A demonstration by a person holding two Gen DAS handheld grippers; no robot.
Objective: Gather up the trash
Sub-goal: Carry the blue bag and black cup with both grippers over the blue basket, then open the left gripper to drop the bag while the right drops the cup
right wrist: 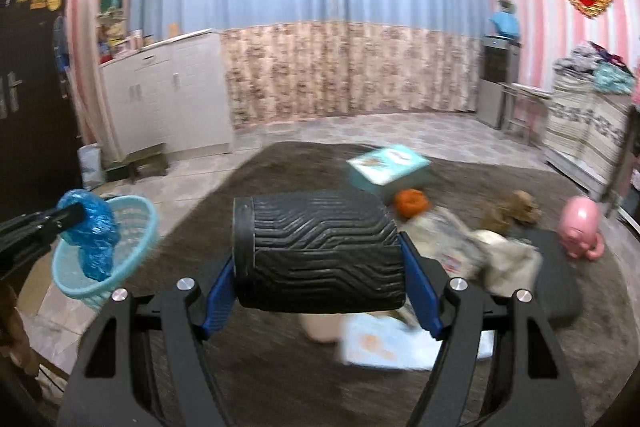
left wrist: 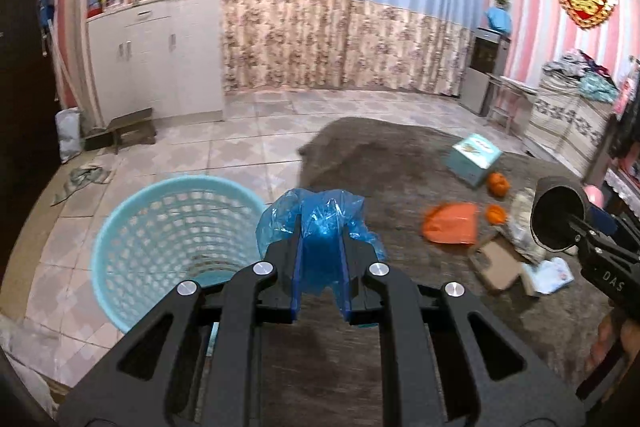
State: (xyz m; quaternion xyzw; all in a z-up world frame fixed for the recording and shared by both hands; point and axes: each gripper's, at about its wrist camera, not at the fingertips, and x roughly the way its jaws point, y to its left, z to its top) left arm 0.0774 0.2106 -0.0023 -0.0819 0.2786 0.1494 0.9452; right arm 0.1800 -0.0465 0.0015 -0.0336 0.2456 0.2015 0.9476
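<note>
My left gripper (left wrist: 320, 239) is shut on a crumpled blue plastic bag (left wrist: 320, 215), held in the air just right of a light blue lattice basket (left wrist: 168, 227) on the tiled floor. From the right wrist view the blue plastic bag (right wrist: 94, 231) hangs over the basket (right wrist: 132, 223). My right gripper (right wrist: 320, 267) is shut on a black ribbed cup (right wrist: 320, 251) held sideways above the brown rug. The same black cup (left wrist: 558, 217) shows its open mouth at the right of the left wrist view. More trash lies on the rug: an orange bag (left wrist: 452, 223), cardboard (left wrist: 498, 263) and papers (right wrist: 384, 341).
A teal box (left wrist: 474, 157) and orange peels (left wrist: 498, 183) lie on the brown rug (left wrist: 400, 155). A pink toy (right wrist: 582, 227) and a dark mat (right wrist: 560, 279) sit at the right. White cabinets (left wrist: 160, 55), a small stool (left wrist: 132, 133) and curtains line the far wall.
</note>
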